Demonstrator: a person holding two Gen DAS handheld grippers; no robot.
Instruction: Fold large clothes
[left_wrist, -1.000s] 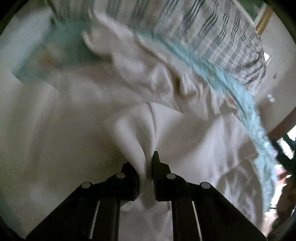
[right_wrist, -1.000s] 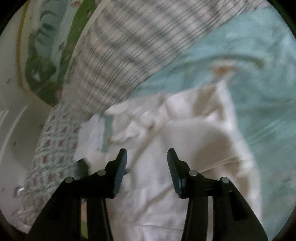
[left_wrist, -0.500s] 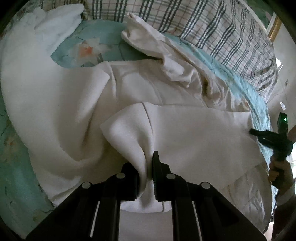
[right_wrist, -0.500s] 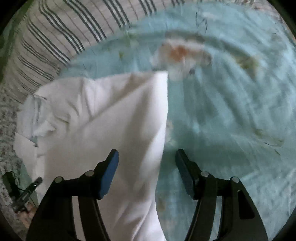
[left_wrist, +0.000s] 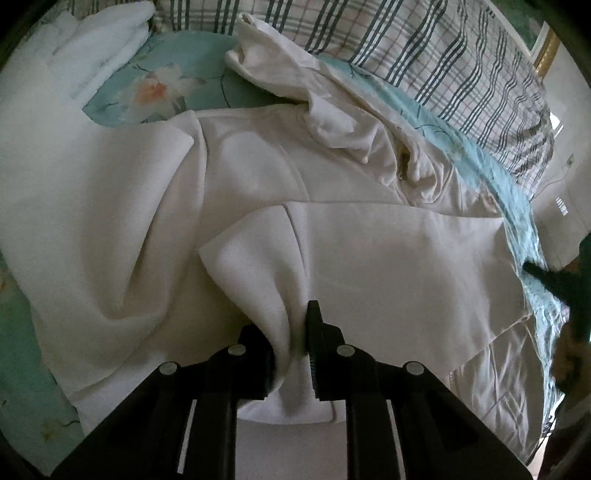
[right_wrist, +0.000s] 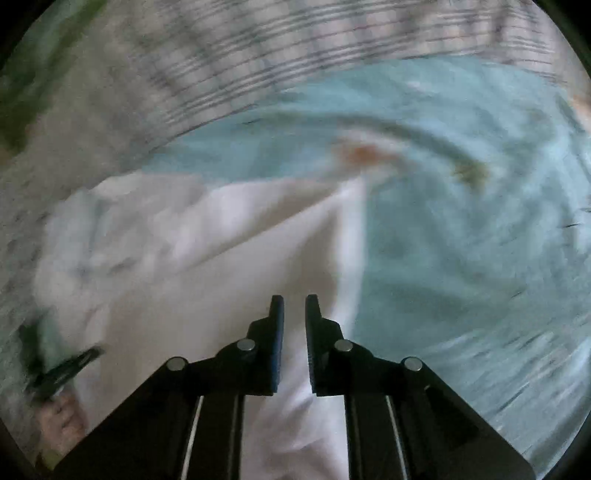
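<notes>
Left gripper (left_wrist: 297, 332) clamped on white garment (left_wrist: 388, 258) fold; right gripper (right_wrist: 294, 314) nearly closed, seemingly around garment edge, blurred

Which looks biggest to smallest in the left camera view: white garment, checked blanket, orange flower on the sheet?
1. White garment, filling most of the view, though nearest the camera.
2. Checked blanket.
3. Orange flower, smallest.
</notes>
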